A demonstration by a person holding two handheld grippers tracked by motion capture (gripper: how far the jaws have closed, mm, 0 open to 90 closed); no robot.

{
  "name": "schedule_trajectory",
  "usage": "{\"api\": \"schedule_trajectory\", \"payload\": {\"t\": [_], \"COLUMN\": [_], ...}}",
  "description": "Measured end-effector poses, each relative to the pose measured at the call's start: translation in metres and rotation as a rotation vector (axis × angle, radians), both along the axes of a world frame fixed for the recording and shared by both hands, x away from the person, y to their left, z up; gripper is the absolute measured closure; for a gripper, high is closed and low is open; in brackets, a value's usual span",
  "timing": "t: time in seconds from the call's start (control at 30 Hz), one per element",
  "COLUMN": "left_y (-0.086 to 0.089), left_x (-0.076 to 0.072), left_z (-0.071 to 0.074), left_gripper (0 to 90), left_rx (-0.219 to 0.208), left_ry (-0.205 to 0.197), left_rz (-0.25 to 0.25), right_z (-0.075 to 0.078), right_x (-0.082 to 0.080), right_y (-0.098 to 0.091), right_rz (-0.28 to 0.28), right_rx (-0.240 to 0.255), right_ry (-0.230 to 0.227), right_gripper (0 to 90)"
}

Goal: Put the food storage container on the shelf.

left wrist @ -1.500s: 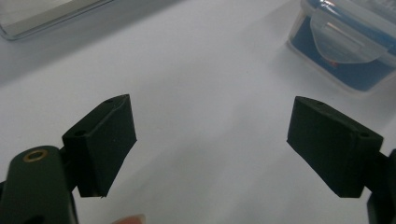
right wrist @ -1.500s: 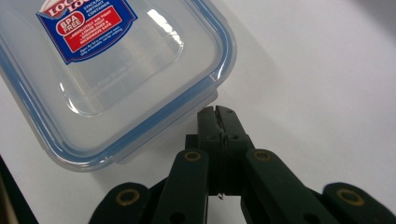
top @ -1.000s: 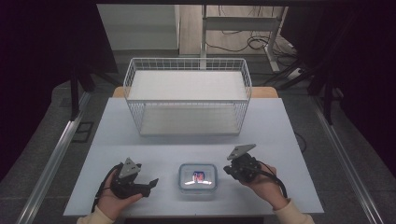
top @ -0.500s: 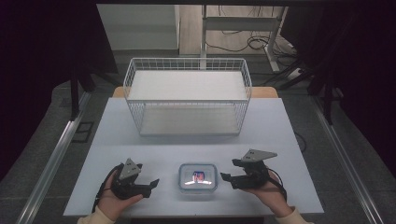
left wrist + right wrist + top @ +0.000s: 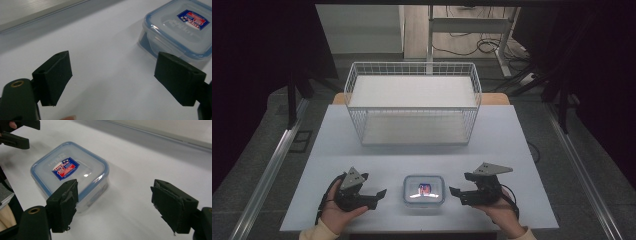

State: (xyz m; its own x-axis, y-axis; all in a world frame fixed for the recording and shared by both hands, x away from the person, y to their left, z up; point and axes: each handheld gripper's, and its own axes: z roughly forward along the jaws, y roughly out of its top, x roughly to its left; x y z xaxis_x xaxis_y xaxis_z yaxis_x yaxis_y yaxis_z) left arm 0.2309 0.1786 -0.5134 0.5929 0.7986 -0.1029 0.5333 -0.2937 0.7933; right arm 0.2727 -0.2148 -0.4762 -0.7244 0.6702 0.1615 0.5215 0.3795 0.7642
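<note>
While the lidded container (image 5: 424,190) sits flat on the bench (image 5: 362,165) between my hands, my right claw (image 5: 455,193) has just been opening with nothing in it, and my left claw (image 5: 379,195) waits released, flanking it for a two-sided grab.

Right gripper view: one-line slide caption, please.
Open right gripper facing a lidded clear plastic food container on the white table, nothing between its jaws.
</note>
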Motion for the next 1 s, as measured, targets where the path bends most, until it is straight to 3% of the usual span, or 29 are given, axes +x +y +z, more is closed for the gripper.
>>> {"api": "schedule_trajectory", "payload": {"t": [0.17, 0.3, 0.4, 0.53, 0.63, 0.73, 0.9, 0.97, 1.0], "left_y": [-0.001, -0.002, -0.005, -0.011, -0.018, -0.026, -0.038, -0.044, -0.049], "left_x": [0.001, -0.001, 0.001, 0.007, 0.013, 0.019, 0.028, 0.031, 0.034], "left_z": [0.001, 0.006, 0.008, 0.008, 0.009, 0.011, 0.01, 0.006, 0.002], "left_gripper": [13.9, 13.8, 13.3, 10.1, 8.7, 9.1, 10.8, 13.3, 14.1], "left_rx": [-0.006, -0.019, -0.038, -0.101, -0.148, -0.191, -0.282, -0.318, -0.371], "left_ry": [0.013, 0.007, 0.029, 0.109, 0.189, 0.235, 0.317, 0.366, 0.427], "left_rz": [0.003, 0.001, -0.004, 0.014, -0.002, -0.017, -0.04, -0.04, -0.07], "right_z": [-0.005, -0.003, -0.005, -0.008, -0.009, -0.012, -0.017, -0.022, -0.024], "right_x": [0.001, 0.0, 0.001, 0.002, 0.001, 0.001, 0.003, 0.005, 0.006], "right_y": [0.001, 0.002, 0.003, 0.007, 0.013, 0.022, 0.029, 0.034, 0.036], "right_rz": [0.002, -0.012, -0.003, 0.008, 0.006, 0.002, 0.003, -0.001, 0.001], "right_rx": [-0.001, 0.023, 0.05, 0.058, 0.08, 0.116, 0.136, 0.143, 0.145], "right_ry": [0.026, 0.028, 0.05, 0.092, 0.114, 0.175, 0.22, 0.258, 0.266], "right_gripper": [19.4, 18.8, 18.4, 17.9, 17.9, 17.8, 17.4, 17.3, 17.3]}}
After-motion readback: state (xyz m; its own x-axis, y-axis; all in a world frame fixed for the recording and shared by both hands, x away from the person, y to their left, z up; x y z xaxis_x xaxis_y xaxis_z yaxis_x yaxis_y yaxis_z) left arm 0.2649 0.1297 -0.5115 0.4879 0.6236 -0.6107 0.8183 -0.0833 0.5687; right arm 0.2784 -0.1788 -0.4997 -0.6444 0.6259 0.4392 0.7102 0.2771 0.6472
